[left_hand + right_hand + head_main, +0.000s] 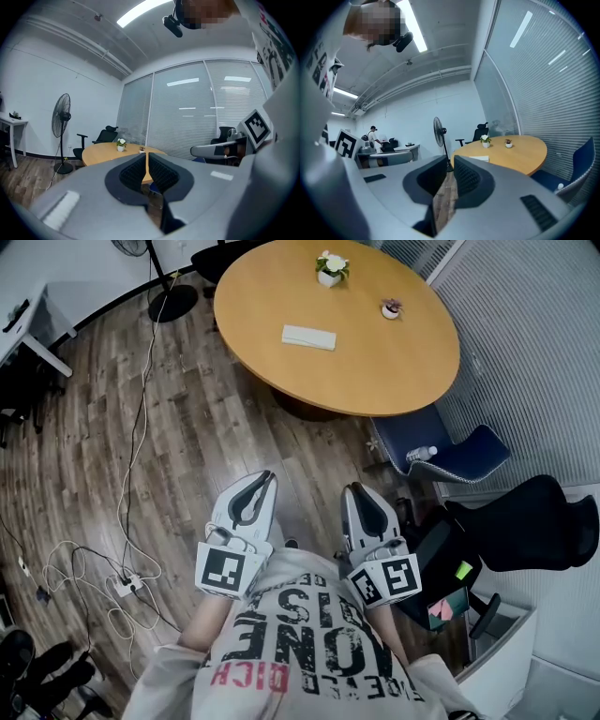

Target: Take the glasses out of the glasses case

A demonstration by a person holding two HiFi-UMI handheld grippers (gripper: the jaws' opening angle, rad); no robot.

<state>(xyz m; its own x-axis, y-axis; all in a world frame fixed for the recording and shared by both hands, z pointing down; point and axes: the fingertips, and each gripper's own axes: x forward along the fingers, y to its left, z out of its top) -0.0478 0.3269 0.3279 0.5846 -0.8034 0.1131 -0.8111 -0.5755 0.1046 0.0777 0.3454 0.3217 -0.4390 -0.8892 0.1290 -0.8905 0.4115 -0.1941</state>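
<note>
Closest to you, the left gripper [266, 478] and the right gripper [354, 490] hang level in front of your chest, side by side; both sets of jaws are pressed together with nothing between them, so you'd have to spread them before reaching for anything. On the floor to your left, loose cables [131, 442] run to a power strip [125, 586], and a step that way could snag a foot. To your right a blue chair [469, 457] with a water bottle [421, 454] lying on its seat crowds the edge of the round wooden surface [412, 371], so you could bump it as you approach. The glasses case [309, 337], a flat white oblong, lies well apart from you near the middle of that surface. It looks shut and no glasses show, so they are presumably inside. A smooth, low case like that may skate away if one set of jaws pries it without the other pinning it. Beyond it stand a white flower pot [329, 277] and a smaller plant pot [391, 309], either easily toppled by a long reach.
</note>
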